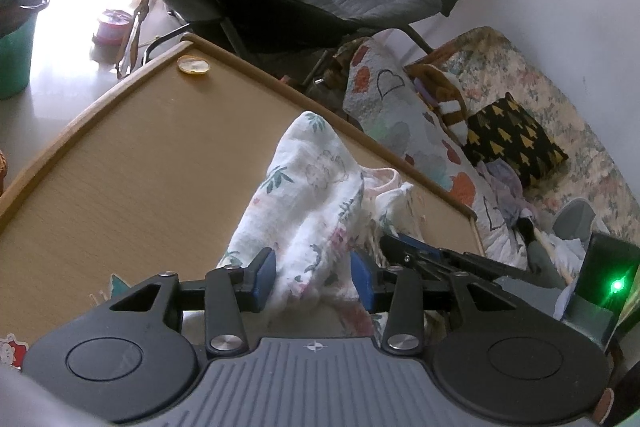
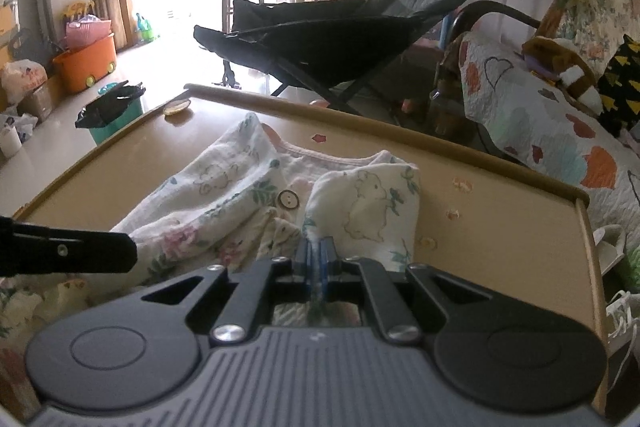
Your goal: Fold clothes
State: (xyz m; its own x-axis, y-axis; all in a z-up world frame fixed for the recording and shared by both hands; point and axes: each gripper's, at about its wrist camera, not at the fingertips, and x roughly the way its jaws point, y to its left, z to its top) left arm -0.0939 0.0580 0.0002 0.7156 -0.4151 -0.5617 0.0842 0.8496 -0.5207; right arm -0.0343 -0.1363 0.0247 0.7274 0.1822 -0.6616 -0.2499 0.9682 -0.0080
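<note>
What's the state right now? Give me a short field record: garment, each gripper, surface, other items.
garment: white floral baby top, crumpled on the table, wooden button showing
left gripper: open, fingers on either side of a raised fold of cloth
right gripper: shut on the garment, cloth pinched between the blue pads
surface: tan table with raised rim
other items: small round object at the far corner

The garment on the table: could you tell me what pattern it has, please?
White garment printed with rabbits and flowers, clearest in the right wrist view.
</note>
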